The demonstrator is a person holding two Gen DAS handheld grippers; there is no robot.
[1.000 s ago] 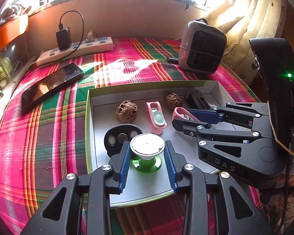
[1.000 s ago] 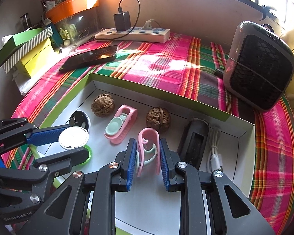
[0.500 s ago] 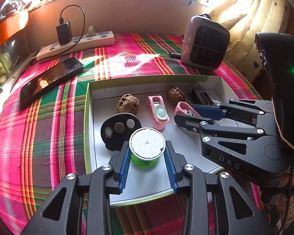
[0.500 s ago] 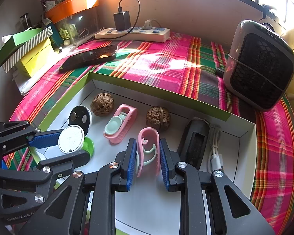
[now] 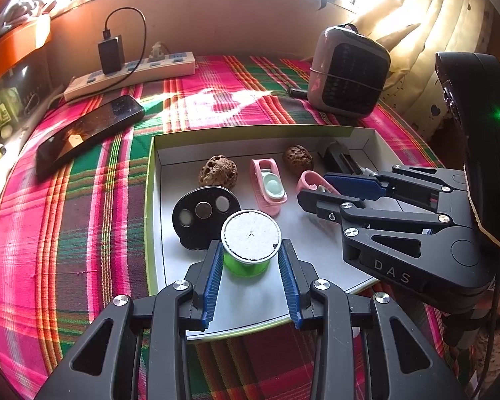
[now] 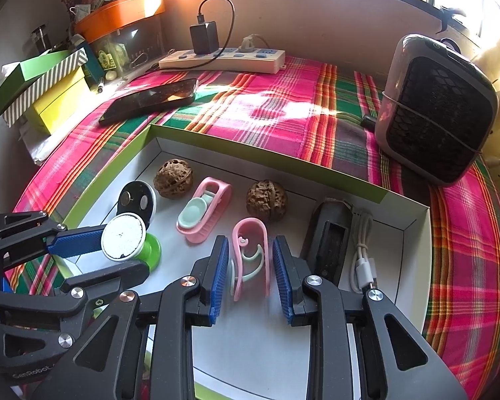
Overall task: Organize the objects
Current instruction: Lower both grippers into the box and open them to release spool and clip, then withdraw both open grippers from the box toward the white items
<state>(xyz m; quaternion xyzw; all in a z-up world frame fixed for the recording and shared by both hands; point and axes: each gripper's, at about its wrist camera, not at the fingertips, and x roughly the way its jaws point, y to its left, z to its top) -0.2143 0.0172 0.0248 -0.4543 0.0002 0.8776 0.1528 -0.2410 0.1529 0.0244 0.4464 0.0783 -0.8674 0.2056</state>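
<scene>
A white cardboard box with a green rim (image 5: 149,183) (image 6: 266,155) lies on the plaid cloth. My left gripper (image 5: 250,246) (image 6: 123,253) is shut on a green spool with a white top (image 5: 251,237) (image 6: 123,236), held tilted over the box's near left corner. My right gripper (image 6: 249,250) (image 5: 315,187) straddles a pink clip (image 6: 250,250) (image 5: 308,180) resting on the box floor. Its jaws are opening and a gap shows on each side of the clip. Inside the box lie two walnuts (image 6: 172,177) (image 6: 266,200), a second pink clip (image 6: 205,208) and a black disc (image 5: 205,215).
A black holder (image 6: 331,233) and a white cable (image 6: 363,253) lie at the box's right end. Behind the box are a phone (image 6: 153,98), a power strip (image 6: 223,58) with a charger, and a small heater (image 6: 435,110). Stacked boxes (image 6: 43,83) stand far left.
The spool has come up off the box floor and tilted in the left gripper. The right gripper's jaws have widened away from the pink clip.
</scene>
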